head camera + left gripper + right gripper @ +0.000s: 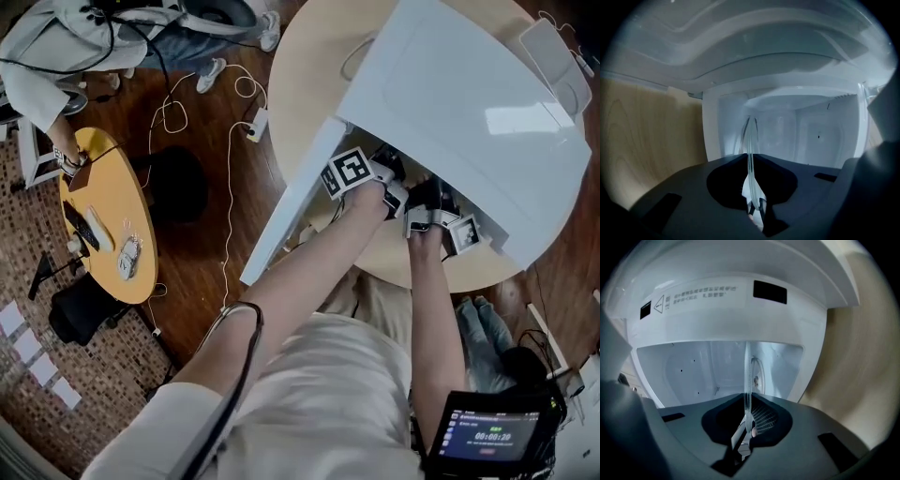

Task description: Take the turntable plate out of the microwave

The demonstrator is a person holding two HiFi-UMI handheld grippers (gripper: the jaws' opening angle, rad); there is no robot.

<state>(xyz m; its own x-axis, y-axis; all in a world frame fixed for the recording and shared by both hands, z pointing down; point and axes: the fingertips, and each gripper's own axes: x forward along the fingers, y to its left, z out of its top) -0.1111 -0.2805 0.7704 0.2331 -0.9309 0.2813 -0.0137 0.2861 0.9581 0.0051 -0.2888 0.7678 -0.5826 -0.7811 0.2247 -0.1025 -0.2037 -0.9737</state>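
The glass turntable plate (749, 136) shows edge-on as a thin clear blade in both gripper views. My left gripper (750, 158) is shut on its rim, in front of the white microwave cavity (806, 131). My right gripper (746, 398) is shut on the plate (747, 366) at another spot on the rim. In the head view both grippers sit side by side at the microwave's mouth, the left gripper (384, 186) with its marker cube to the left of the right gripper (437, 214). The microwave's top hides the plate there.
The white microwave (469, 112) stands on a round wooden table (309, 56), its door (295, 202) swung open to the left. On the floor lie white cables (230, 141). A small yellow table (103, 216) and a person (56, 47) are at the far left.
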